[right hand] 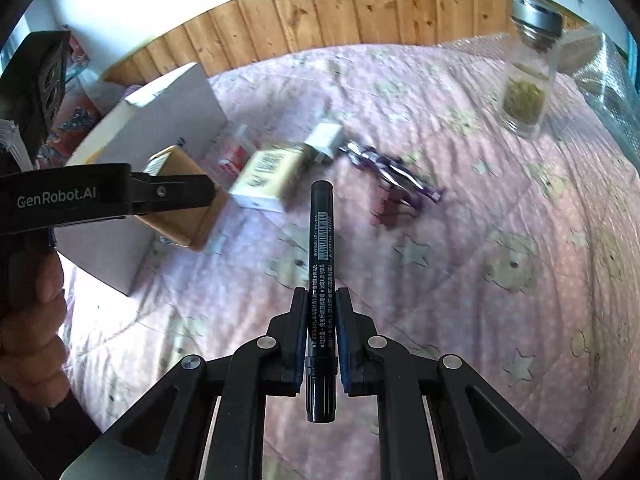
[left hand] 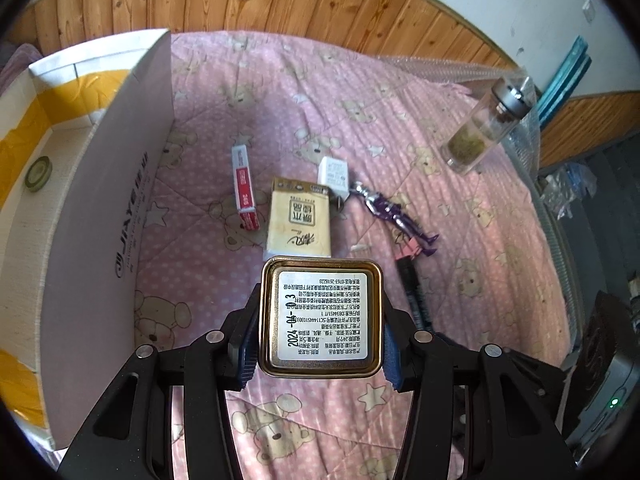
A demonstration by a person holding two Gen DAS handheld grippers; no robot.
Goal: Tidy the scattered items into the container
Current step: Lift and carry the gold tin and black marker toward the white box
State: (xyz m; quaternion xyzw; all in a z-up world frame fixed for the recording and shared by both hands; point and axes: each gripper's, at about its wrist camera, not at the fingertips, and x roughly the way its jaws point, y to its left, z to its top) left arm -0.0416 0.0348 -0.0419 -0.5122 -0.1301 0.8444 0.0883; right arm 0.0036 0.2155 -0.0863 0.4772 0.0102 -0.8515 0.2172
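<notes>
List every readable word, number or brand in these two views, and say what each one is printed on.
"2024-04-03": label on the base of the tin in the left claw; its fine print is too small.
"JIAYE": side of the white box.
"GenRobot.AI": left claw's arm, right wrist view.
Marker in the right claw, tissue pack, red box: unreadable.

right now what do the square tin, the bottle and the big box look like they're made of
Square tin: metal by the look, with a shiny gold rolled rim and a white paper label on its base.
Bottle: clear glass or hard plastic, hard to tell which; you see the greenish contents through it, and the cap looks like brushed metal.
Big box: white-faced cardboard, matte, with flat thin walls and printed lettering.
</notes>
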